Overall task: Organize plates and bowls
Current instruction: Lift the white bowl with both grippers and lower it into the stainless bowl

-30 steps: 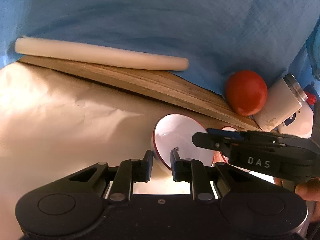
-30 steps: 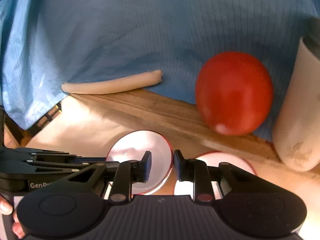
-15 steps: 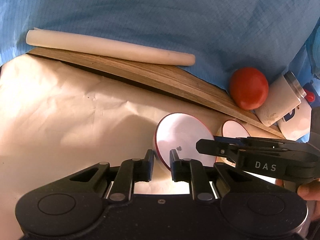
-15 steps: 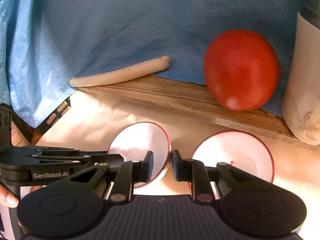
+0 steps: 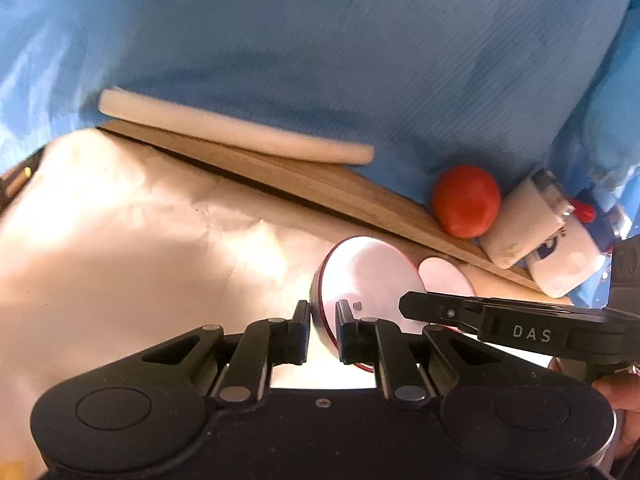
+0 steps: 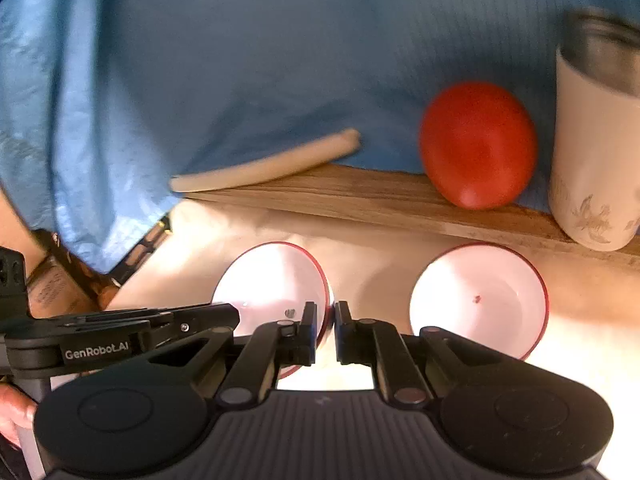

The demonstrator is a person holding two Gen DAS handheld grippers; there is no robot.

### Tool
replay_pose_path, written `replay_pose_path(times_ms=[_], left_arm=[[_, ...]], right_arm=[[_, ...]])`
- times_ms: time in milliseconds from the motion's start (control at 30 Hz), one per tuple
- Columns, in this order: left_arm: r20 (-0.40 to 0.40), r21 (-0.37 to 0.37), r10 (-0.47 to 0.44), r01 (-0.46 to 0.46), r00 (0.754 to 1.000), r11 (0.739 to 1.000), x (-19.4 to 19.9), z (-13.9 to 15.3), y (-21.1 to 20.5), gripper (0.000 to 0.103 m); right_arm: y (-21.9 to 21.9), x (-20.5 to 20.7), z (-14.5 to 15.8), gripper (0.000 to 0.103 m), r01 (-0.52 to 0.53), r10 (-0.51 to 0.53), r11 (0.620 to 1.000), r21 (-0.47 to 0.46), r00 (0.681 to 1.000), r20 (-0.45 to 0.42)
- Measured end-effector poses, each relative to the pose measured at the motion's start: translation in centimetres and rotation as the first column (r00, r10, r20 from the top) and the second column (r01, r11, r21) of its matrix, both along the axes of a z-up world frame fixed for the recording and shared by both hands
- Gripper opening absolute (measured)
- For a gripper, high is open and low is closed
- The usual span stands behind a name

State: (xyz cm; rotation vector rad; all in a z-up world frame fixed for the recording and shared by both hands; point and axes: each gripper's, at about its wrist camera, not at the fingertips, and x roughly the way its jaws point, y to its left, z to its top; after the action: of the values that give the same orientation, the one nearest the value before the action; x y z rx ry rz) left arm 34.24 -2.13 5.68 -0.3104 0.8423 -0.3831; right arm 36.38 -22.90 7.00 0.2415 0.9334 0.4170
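Note:
A white bowl with a red rim [image 5: 368, 276] [image 6: 272, 280] sits tilted just ahead of both grippers on cream paper. My left gripper [image 5: 322, 320] has the bowl's left rim between its pads, its jaws closing tight on it. The right gripper [image 6: 324, 320] pinches the same bowl's right rim, jaws likewise closing. Each gripper shows side-on in the other's view: the right gripper [image 5: 404, 306], the left gripper [image 6: 234, 314]. A second red-rimmed bowl [image 6: 480, 300] [image 5: 444, 280] rests untouched to the right.
A wooden board [image 5: 320, 188] runs along the back under blue cloth [image 5: 360, 60]. On it lie a white foam roll [image 5: 236, 132], a red ball-like fruit [image 6: 478, 144] and a white tumbler [image 6: 592, 152]. A white bottle with a red cap [image 5: 560, 268] is far right.
Both grippers pulled back and rose, their jaws narrowing onto the left bowl's rim. The bowl stays between them, and the second bowl has come fully into view.

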Motion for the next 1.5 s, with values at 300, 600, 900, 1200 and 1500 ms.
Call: replay_pose_path(times_ms=[300, 600, 900, 1200, 1500], left_arm=[[0.031, -0.016, 0.018, -0.018, 0.999, 1.0, -5.4, 1.5, 3.0, 0.013], [0.041, 0.002, 0.024, -0.024, 0.999, 1.0, -10.3, 1.8, 6.1, 0.013], [0.015, 0.017, 0.027, -0.027, 1.0, 0.999, -12.3, 0.6, 7.3, 0.014], [-0.011, 0.043, 0.024, -0.024, 1.0, 0.999, -12.7, -0.5, 7.4, 0.014], [-0.015, 0.076, 0.011, -0.01, 1.0, 0.997, -12.3, -0.5, 7.1, 0.014]], right_arm=[[2.6, -4.0, 2.4, 0.01, -0.038, 0.038, 0.999, 0.006, 0.999, 0.021], [5.5, -7.4, 3.0, 0.01, -0.087, 0.087, 0.996, 0.005, 0.996, 0.0], [7.4, -9.0, 1.7, 0.01, -0.11, 0.108, 0.994, -0.03, 0.993, -0.048], [8.5, -9.5, 0.9, 0.01, -0.122, 0.116, 0.99, -0.07, 0.99, -0.074], [9.2, -9.3, 0.7, 0.011, -0.141, 0.131, 0.984, -0.109, 0.987, -0.093]])
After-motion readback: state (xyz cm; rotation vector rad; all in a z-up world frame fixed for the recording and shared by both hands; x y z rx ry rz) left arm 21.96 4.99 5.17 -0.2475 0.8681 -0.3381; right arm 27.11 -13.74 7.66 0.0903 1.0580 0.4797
